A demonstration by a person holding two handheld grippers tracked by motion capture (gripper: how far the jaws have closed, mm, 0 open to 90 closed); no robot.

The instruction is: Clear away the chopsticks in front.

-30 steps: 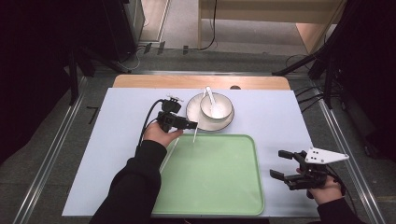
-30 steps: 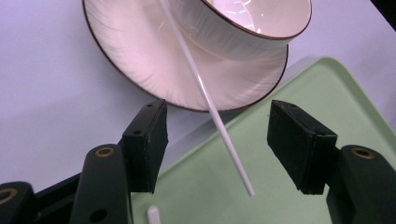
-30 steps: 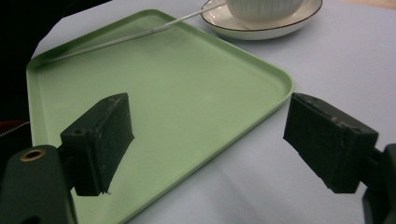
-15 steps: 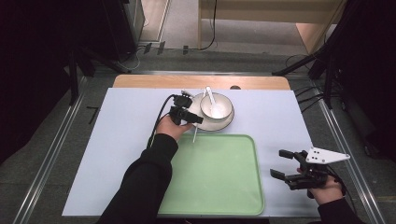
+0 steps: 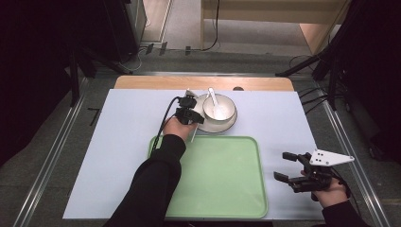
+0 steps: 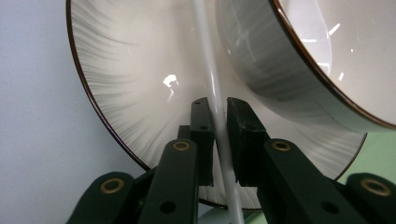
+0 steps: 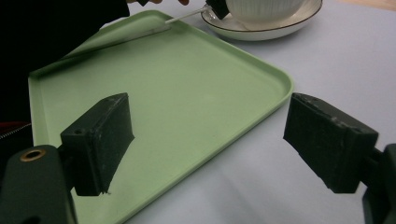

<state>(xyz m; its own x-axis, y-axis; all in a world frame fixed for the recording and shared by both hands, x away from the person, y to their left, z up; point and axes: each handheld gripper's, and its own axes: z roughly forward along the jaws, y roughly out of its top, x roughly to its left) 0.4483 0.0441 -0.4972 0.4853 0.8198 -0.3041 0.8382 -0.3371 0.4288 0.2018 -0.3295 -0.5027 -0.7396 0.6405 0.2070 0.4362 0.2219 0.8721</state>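
Note:
A white bowl (image 5: 220, 109) with a white spoon (image 5: 212, 96) in it stands on a white plate (image 5: 228, 126) beyond the green tray (image 5: 222, 184). A thin white stick (image 6: 210, 70) lies across the plate's rim (image 6: 126, 93) beside the bowl (image 6: 280, 60), and its near end (image 5: 193, 134) reaches the tray's far edge. My left gripper (image 5: 197, 119) (image 6: 217, 109) has just been closing, and its pads now press on the stick. My right gripper (image 5: 283, 165) (image 7: 205, 140) stands open and empty over the table, right of the tray (image 7: 187, 84).
The pale blue table mat (image 5: 123, 142) has bare room left of the tray and at its far right (image 5: 274, 113). A wooden strip (image 5: 156, 82) runs along the mat's far edge. Metal rails and dark stands border the table.
My left hand moved right and away, down to the plate's left rim, and its jaws closed on the white stick. The right hand kept still.

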